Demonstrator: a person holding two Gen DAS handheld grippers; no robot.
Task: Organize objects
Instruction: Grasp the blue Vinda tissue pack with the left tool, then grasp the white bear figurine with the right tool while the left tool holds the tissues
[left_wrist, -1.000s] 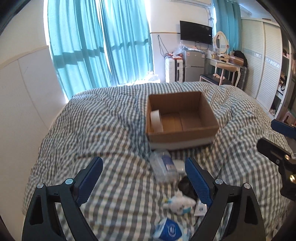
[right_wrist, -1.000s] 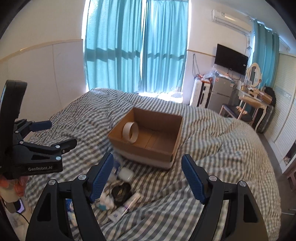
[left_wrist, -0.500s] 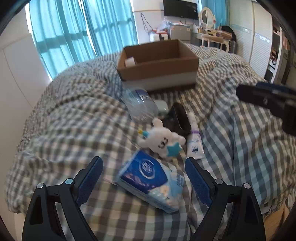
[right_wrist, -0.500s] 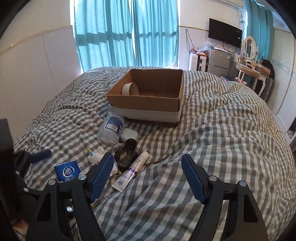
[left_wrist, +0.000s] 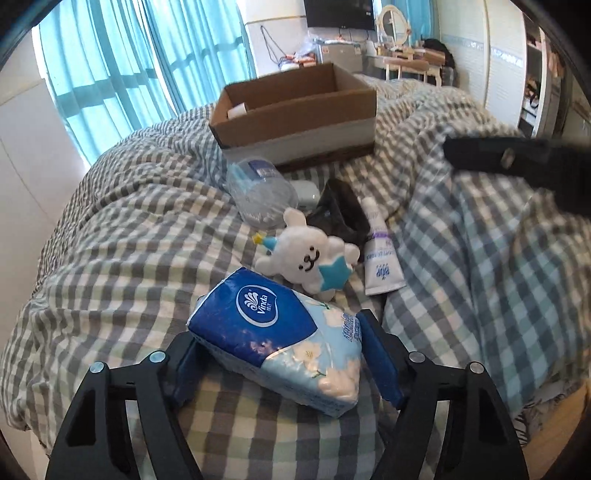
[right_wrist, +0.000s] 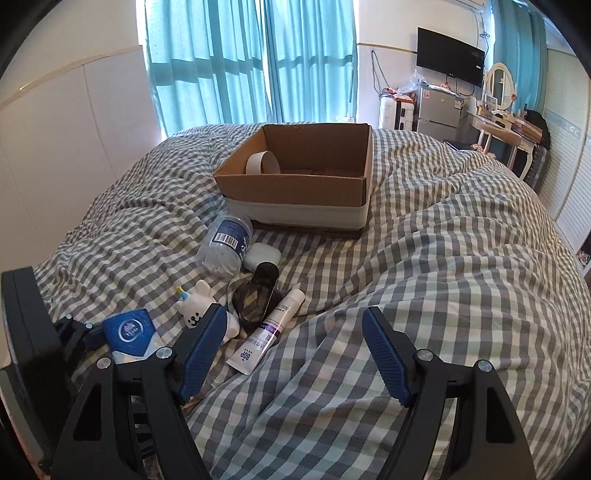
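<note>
Glossy plastic tissue pack (left_wrist: 280, 339), cloth duvet (left_wrist: 122, 236)

"vinda" on the blue tissue pack (left_wrist: 275, 334); "bop" on the white tube (right_wrist: 266, 330)

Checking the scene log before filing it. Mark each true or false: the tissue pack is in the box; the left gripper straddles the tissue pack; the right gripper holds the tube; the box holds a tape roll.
1. The tissue pack is in the box: false, it lies on the bed.
2. The left gripper straddles the pack: true, jaws closing.
3. The right gripper holds the tube: false, it is open, nothing between its jaws.
4. The box holds a tape roll: true.
</note>
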